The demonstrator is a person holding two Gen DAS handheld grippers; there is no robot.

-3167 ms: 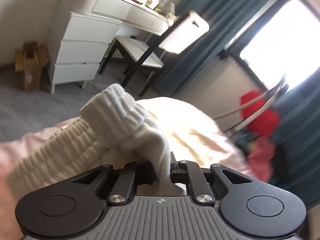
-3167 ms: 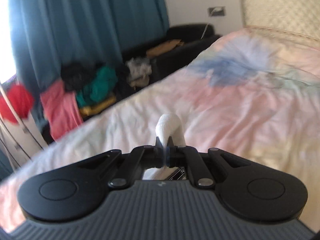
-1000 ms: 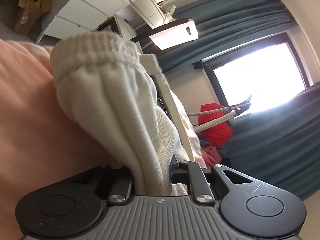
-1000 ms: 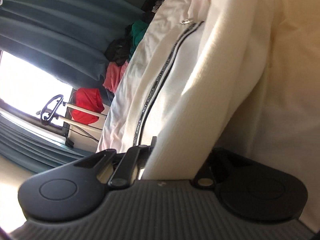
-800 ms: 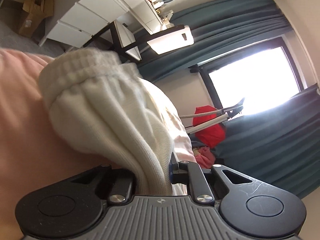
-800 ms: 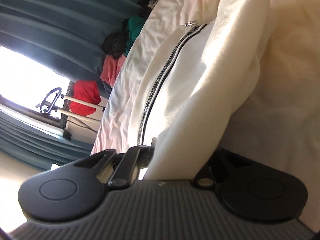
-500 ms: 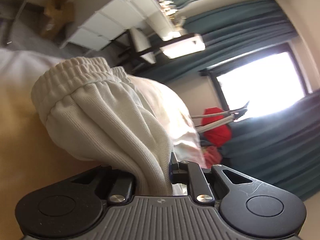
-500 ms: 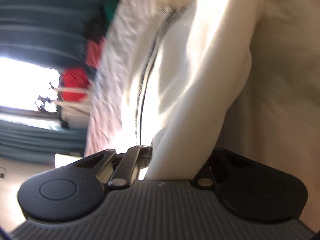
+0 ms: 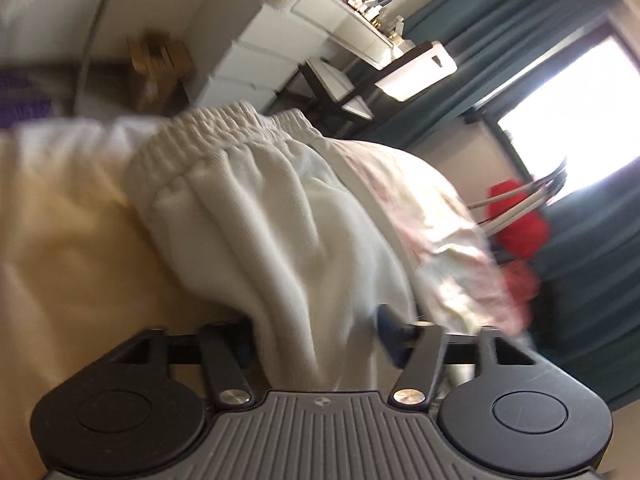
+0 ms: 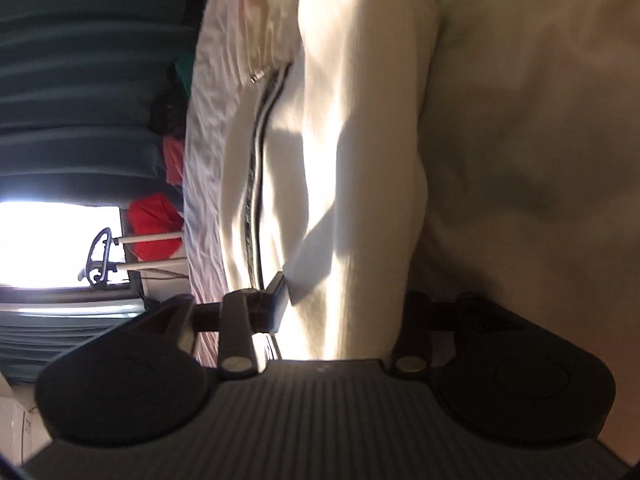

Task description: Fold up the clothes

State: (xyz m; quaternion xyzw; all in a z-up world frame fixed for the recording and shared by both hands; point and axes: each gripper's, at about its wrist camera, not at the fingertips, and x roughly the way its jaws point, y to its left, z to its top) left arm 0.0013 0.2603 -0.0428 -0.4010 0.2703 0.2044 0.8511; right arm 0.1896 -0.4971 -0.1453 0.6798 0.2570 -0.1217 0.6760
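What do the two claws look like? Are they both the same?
Yes, twins. The left claw and right claw each have a grey ribbed body at the bottom, two round black plastic discs at the sides, black link arms with silver screws, and a tiny round mark in the middle. No cables or sleeves show.

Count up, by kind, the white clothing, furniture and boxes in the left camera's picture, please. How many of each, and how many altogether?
white garment: 1
chair: 1
white drawer unit: 1
cardboard box: 1
Total: 4
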